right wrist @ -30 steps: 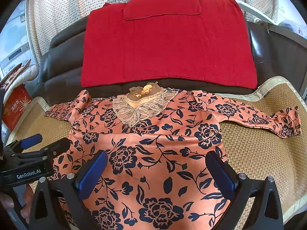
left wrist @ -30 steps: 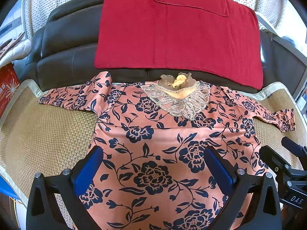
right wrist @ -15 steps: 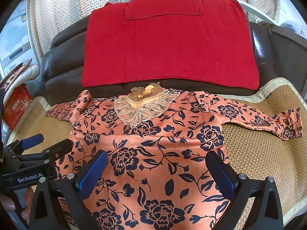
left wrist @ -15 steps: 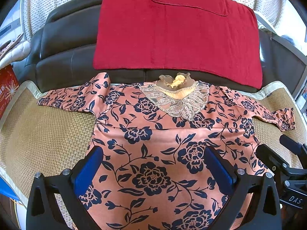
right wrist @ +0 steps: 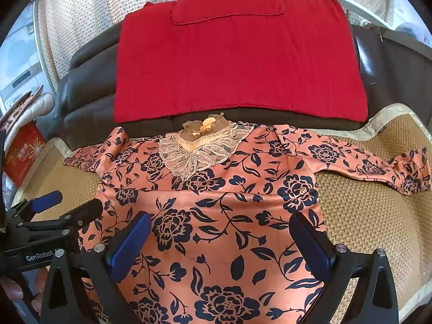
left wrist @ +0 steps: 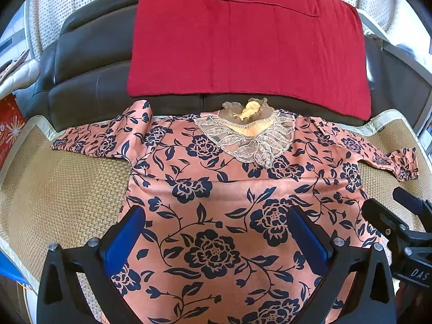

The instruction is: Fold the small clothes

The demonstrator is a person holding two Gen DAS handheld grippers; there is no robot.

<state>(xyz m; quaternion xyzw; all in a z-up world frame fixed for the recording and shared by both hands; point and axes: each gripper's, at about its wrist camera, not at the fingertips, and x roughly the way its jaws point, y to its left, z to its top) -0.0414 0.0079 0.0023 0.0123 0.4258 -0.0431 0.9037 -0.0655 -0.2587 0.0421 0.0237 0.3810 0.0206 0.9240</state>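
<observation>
While you are holding both tools low over the garment, your left wrist camera is showing the floral blouse [left wrist: 216,202] lying flat and face up on the woven mat [left wrist: 59,194], neckline pointing away from you toward the dark sofa back [left wrist: 89,81]. Its lace collar [left wrist: 251,140] is sitting just below the lower edge of the red cloth [left wrist: 243,43] that is draped over that sofa back. One sleeve [left wrist: 100,140] is stretching out to the left across the mat, the other reaching right to a ruffled cuff [left wrist: 405,164]. Your left gripper [left wrist: 218,232] is hanging over the lower body of the blouse with its blue pads [left wrist: 124,235] spread wide apart and nothing between them; whether the tips are touching the fabric is not clear. Your right gripper [left wrist: 399,216] is showing at the right edge, beside the blouse's side seam.

In the right wrist view, the blouse [right wrist: 229,216] is filling the lower half of the frame, with the collar [right wrist: 199,154] up and left of center and the right sleeve [right wrist: 364,162] running out over the mat [right wrist: 372,216]. Your right gripper [right wrist: 221,240] is likewise standing fully open above the fabric, pads [right wrist: 313,245] gripping nothing. Your left gripper [right wrist: 70,205] is appearing at the left edge, jaws parted, near the blouse's left side. A red box [right wrist: 24,151] is sitting beyond the mat on the far left.
</observation>
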